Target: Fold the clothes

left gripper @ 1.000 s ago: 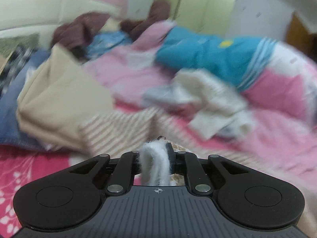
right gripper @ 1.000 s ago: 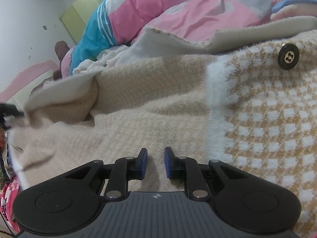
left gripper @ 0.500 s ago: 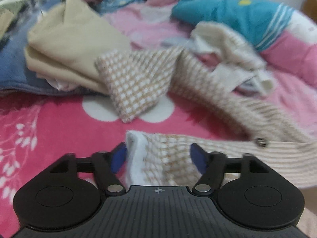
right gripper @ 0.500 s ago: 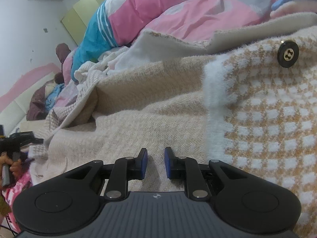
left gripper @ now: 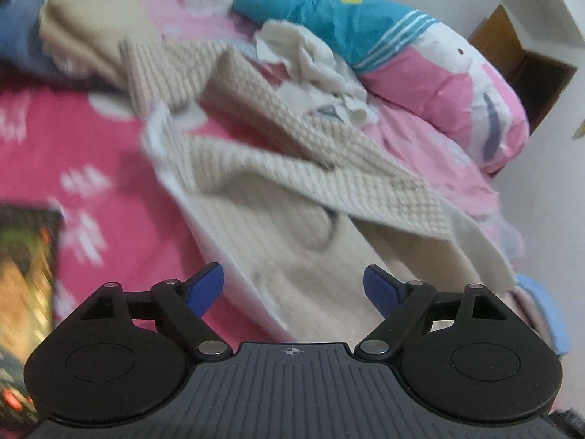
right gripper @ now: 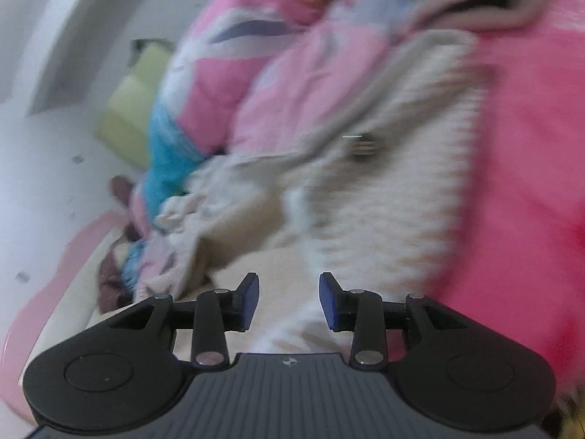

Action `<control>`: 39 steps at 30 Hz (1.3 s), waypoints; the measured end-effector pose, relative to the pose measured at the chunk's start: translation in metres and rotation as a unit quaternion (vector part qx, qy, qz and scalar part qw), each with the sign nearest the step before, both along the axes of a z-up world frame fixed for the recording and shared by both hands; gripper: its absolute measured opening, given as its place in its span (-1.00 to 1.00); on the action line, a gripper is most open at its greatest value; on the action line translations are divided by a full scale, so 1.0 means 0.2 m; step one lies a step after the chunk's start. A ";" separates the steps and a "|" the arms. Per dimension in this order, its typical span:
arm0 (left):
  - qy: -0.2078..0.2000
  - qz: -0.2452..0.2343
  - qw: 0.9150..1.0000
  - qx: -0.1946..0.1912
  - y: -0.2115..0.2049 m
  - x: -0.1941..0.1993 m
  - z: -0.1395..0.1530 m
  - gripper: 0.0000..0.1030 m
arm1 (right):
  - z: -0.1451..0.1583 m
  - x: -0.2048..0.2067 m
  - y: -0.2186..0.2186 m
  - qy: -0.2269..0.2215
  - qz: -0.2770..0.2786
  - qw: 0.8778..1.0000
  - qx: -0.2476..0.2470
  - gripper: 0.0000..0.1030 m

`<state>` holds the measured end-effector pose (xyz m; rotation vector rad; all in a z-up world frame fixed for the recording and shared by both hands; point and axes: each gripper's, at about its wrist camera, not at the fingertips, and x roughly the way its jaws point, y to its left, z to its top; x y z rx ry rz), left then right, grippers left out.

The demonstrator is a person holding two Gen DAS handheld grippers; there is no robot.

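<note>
Pink floral bedding point(left gripper: 109, 168) covers the bed under both cameras, with a white wall point(left gripper: 548, 197) off to the right in the left wrist view. On the far left of that view a blue garment point(left gripper: 18, 36) and a folded tan cloth point(left gripper: 73, 33) lie at the back of the bed. Next to them the beige-and-white checked cardigan point(left gripper: 292, 190) spreads diagonally across the bedding, one sleeve folded over its body and its white-trimmed edge toward the left. Behind it sits a crumpled cream garment point(left gripper: 310, 58), and further right a rolled quilt point(left gripper: 402, 58) in teal, white and pink. The left gripper point(left gripper: 292, 289) hangs just above the cardigan's near end with its blue-padded jaws spread wide and nothing between them.

The right wrist view is badly blurred. At its left are a pale wall point(right gripper: 44, 146) and a yellow-green cupboard door point(right gripper: 131, 109); then the same quilt point(right gripper: 226, 84), the cream garment point(right gripper: 204, 205), and the cardigan point(right gripper: 384, 212) with a dark button point(right gripper: 363, 144) on it. Pink bedding point(right gripper: 519, 183) fills the right. The right gripper point(right gripper: 289, 301) has its jaws parted, empty, over the cardigan.
</note>
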<state>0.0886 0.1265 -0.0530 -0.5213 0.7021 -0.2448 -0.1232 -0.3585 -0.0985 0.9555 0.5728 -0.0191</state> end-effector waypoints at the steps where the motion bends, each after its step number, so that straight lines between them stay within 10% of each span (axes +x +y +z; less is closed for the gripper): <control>1: 0.003 -0.001 1.000 -0.006 -0.01 -0.01 -0.03 0.62 | 0.00 -0.05 -0.03 0.005 -0.009 1.000 0.012 -0.23; 14: 0.012 0.033 0.998 -0.047 0.03 -0.01 -0.24 0.23 | -0.15 0.06 -0.11 0.026 -0.040 0.996 0.079 -0.40; 18: -0.003 0.053 0.998 -0.035 0.01 0.02 -0.26 -0.12 | -0.17 0.16 -0.13 0.028 -0.046 0.996 0.068 -0.83; 25: -0.003 0.065 0.998 -0.020 -0.01 0.01 -0.26 -0.83 | -0.05 0.13 -0.21 0.004 -0.066 0.997 0.037 -0.87; 39: -0.018 -0.138 0.990 -0.039 -0.29 -0.48 -0.09 -0.88 | 0.32 -0.09 -0.59 -0.021 -0.116 0.989 -0.090 -0.89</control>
